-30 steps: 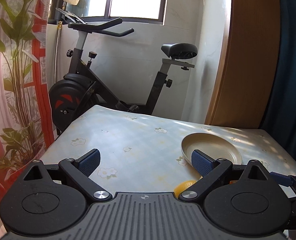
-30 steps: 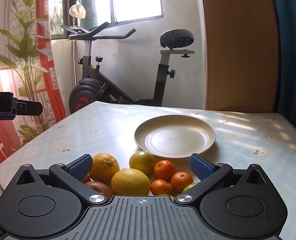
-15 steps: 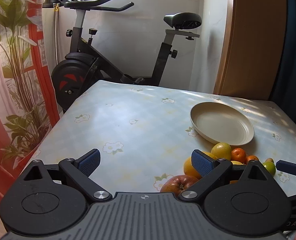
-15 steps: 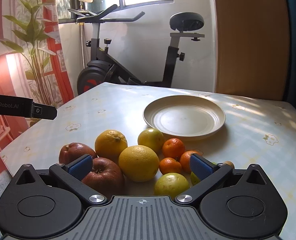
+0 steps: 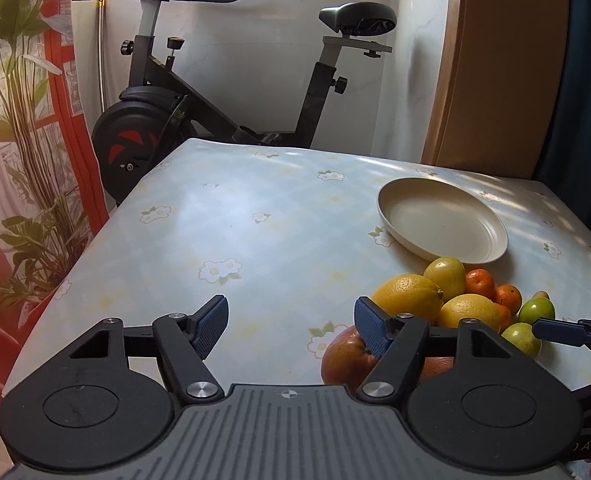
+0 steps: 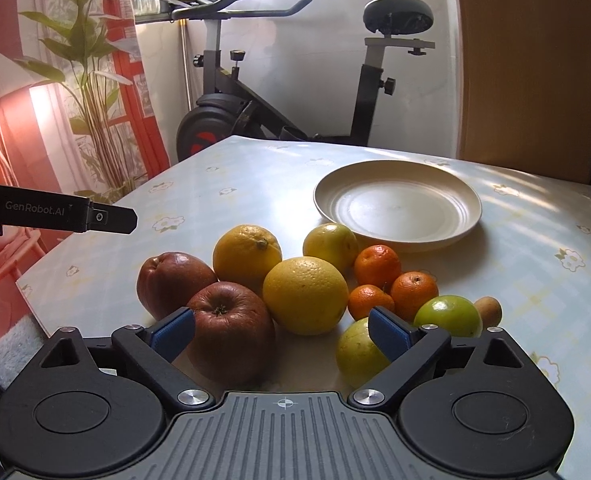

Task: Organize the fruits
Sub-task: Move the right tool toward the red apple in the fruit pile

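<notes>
On the flowered table: fruit lies heaped just in front of a cream plate (image 6: 397, 210), which holds nothing.
Left gripper (image 5: 291, 326): jaws closing, roughly half apart — only bare tablecloth (image 5: 255, 240) shows between the blue pads. Its right pad (image 5: 369, 330) overlaps a red apple (image 5: 341, 358) in the left wrist view; whether they touch cannot be told.
Right gripper (image 6: 281, 330): jaws closing but wide — nothing gripped. A red apple (image 6: 231, 332) sits between the pads, close against the left pad (image 6: 173, 332), with a clear gap to the right pad (image 6: 387, 338); contact with the left pad cannot be told.
Fruit heap: a second red apple (image 6: 171, 282) behind and to the left; two large yellow citrus (image 6: 305, 296) (image 6: 247, 254) in the middle; a yellow-green fruit (image 6: 329, 242) just beside the plate's near rim; three small tangerines (image 6: 377, 266) clustered to the right; two green fruits (image 6: 447, 316) (image 6: 359, 354) nearest the right pad; a small tan fruit (image 6: 487, 310) at the far right.
Left gripper in the right wrist view: its black body (image 6: 55, 214) hangs over the table's left edge, apart from the fruit.
Background: an exercise bike (image 6: 279, 92) stands behind the table, beside a leaf-printed curtain (image 6: 75, 80).
</notes>
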`<state>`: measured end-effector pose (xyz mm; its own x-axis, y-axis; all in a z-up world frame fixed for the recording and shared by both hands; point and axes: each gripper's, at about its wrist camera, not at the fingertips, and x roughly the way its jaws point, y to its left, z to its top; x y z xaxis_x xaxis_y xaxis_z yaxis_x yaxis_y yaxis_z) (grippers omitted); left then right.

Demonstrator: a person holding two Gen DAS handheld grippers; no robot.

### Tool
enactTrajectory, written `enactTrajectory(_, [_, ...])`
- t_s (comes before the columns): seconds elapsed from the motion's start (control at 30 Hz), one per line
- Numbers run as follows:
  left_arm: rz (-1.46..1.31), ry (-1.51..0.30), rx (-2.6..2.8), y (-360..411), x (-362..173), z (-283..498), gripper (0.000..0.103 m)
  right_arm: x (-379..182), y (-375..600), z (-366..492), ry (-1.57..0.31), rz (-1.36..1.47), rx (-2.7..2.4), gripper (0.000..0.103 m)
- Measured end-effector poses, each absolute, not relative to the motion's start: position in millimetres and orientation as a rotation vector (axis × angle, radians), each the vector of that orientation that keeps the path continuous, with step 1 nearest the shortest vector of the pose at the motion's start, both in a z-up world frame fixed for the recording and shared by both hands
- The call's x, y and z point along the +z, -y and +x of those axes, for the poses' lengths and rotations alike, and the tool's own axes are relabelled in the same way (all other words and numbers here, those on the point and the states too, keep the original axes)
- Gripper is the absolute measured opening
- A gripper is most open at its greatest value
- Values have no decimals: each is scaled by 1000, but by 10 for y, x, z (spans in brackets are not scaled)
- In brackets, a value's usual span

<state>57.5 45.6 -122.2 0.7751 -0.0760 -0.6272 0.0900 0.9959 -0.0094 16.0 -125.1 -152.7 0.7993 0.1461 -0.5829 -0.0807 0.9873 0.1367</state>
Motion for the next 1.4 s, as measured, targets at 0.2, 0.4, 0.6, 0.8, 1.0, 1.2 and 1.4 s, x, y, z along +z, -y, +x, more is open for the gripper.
enactTrajectory(0.2, [49,-683,-156,-454,-1184,613,71,-1526,1254,162,-642,113,139,89])
enactTrajectory(0.4, [47,-655,-162,-743,-804,757,68,-1502,1293,177,-638,138,137,89])
enactTrajectory(0.6, [41,-656,-136,-1025,-456,787,67,-1540,1221,229,-668,142,175,88])
enactTrajectory(0.8, [73,-722,-185,-995,-626,753,67,-1662,1169,321,-709,167,216,83])
enactTrajectory(1.0, [29,-798,-275,-760,-1011,833,63,-1733,1168,398,-746,155,238,78])
enactTrajectory(1.2, [46,-814,-365,-467,-1188,870,59,-1793,1149,443,-781,157,277,63])
enactTrajectory(1.4, [26,-827,-434,-292,-1301,812,57,-1757,1147,390,-797,131,288,56])
